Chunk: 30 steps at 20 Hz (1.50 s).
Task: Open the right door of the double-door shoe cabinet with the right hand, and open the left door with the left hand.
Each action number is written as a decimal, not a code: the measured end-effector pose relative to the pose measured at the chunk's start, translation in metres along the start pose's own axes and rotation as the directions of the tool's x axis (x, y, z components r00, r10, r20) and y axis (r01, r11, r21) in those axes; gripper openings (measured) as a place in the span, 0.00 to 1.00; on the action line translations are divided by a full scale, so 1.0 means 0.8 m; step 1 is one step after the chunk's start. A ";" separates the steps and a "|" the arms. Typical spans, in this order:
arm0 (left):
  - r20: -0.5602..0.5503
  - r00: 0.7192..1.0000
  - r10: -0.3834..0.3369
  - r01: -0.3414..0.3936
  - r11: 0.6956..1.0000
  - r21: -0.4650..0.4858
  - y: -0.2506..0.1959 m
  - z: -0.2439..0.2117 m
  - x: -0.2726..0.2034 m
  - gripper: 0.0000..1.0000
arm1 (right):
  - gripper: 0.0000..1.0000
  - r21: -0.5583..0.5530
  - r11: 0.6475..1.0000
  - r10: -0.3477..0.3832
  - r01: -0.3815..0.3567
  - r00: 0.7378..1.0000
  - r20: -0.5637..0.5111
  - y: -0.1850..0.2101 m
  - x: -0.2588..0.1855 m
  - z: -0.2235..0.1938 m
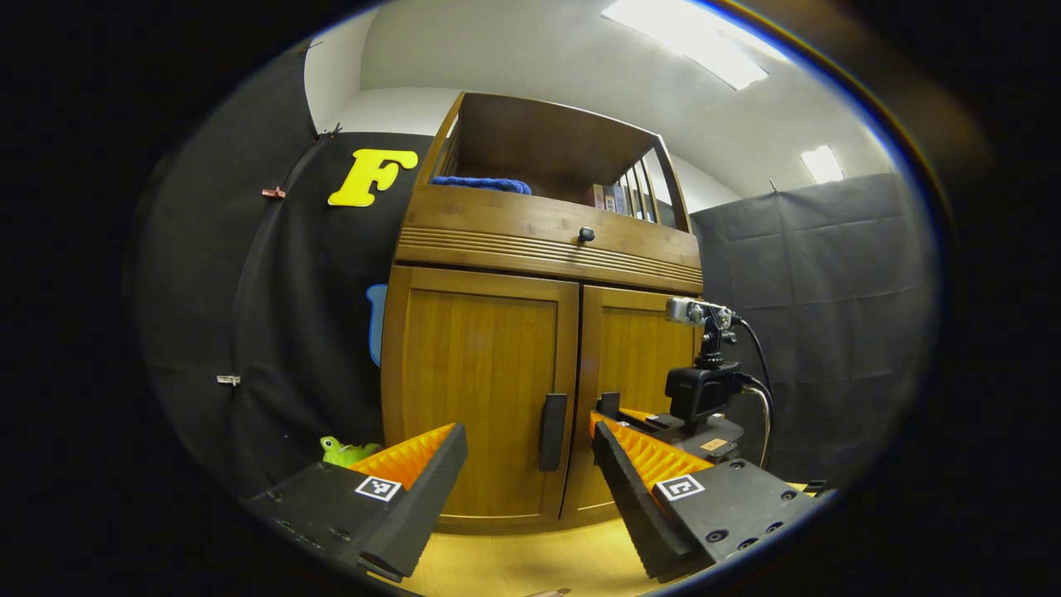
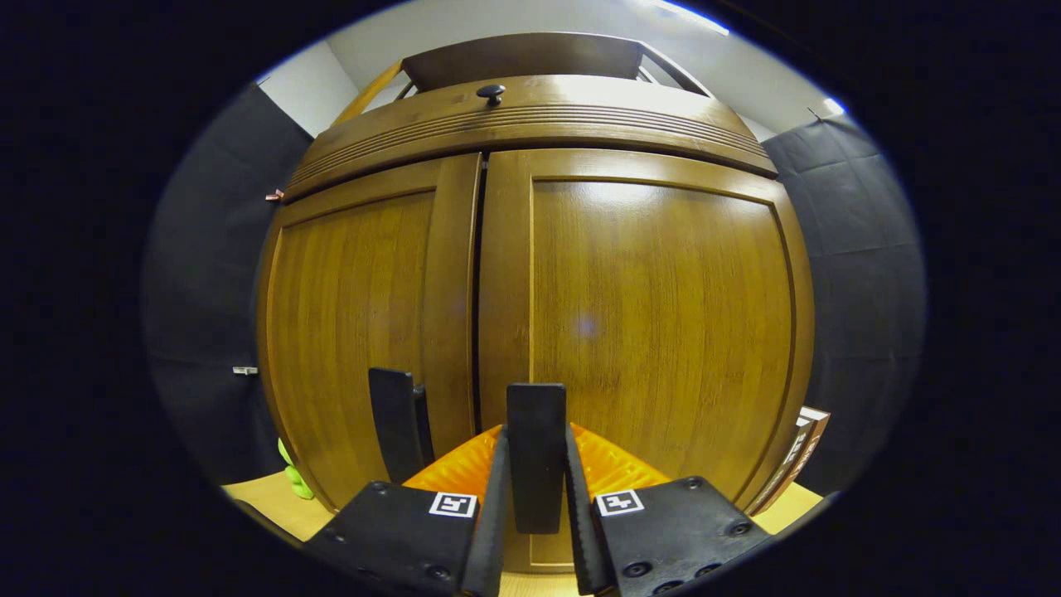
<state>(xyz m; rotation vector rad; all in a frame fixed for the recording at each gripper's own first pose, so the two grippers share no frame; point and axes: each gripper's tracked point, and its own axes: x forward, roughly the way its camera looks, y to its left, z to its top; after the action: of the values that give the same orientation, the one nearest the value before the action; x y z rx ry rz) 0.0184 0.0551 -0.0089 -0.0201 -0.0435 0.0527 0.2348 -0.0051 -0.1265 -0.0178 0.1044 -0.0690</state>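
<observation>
Facing my left tool [image 1: 529, 464], the shoe cabinet [image 1: 543, 249] stands at twelve o'clock: warm brown wood, both doors closed, a ribbed drawer above. My right tool [image 2: 535, 489] is clamped on the right door's dark handle [image 2: 536, 452]. My left tool is spread wide, the left door's handle [image 1: 553, 431] between its fingers, untouched.

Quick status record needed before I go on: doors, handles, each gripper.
right door: closed
left door: closed
right door handle: between the right gripper fingers, both pressing on it
left door handle: untouched, ahead of the left gripper
left gripper: open, short of the cabinet
drawer knob: above the doors, untouched
</observation>
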 end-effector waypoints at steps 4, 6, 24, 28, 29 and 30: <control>-0.011 1.000 -0.003 0.003 1.000 0.003 -0.003 0.000 -0.006 0.95 | 0.26 -0.015 1.000 0.004 -0.005 1.000 -0.029 0.001 -0.003 -0.002; -0.013 1.000 -0.001 0.001 1.000 0.003 -0.003 0.001 -0.010 0.95 | 0.30 -0.022 1.000 0.013 -0.013 0.999 -0.035 0.001 -0.011 -0.001; -0.019 0.999 -0.040 0.039 0.999 -0.011 -0.073 0.004 -0.032 0.95 | 0.30 -0.023 0.994 0.105 -0.106 0.993 -0.055 -0.079 -0.199 0.026; -0.024 0.997 -0.071 0.071 0.997 -0.014 -0.099 -0.001 -0.029 0.94 | 0.30 -0.018 0.996 0.090 -0.091 0.995 -0.047 -0.112 -0.230 0.031; -0.023 0.996 -0.081 0.081 0.997 -0.014 -0.106 -0.002 -0.027 0.95 | 0.30 -0.017 0.996 0.082 -0.083 0.996 -0.046 -0.122 -0.238 0.032; -0.021 0.996 -0.088 0.088 0.996 -0.015 -0.113 -0.002 -0.025 0.95 | 0.30 -0.021 0.997 0.070 -0.071 0.997 -0.045 -0.131 -0.246 0.035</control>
<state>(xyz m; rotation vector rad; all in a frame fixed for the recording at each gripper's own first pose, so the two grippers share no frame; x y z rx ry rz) 0.0032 -0.0363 -0.0091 -0.0325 -0.0228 -0.0362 0.0356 -0.0956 -0.0765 -0.0349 0.1500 0.0025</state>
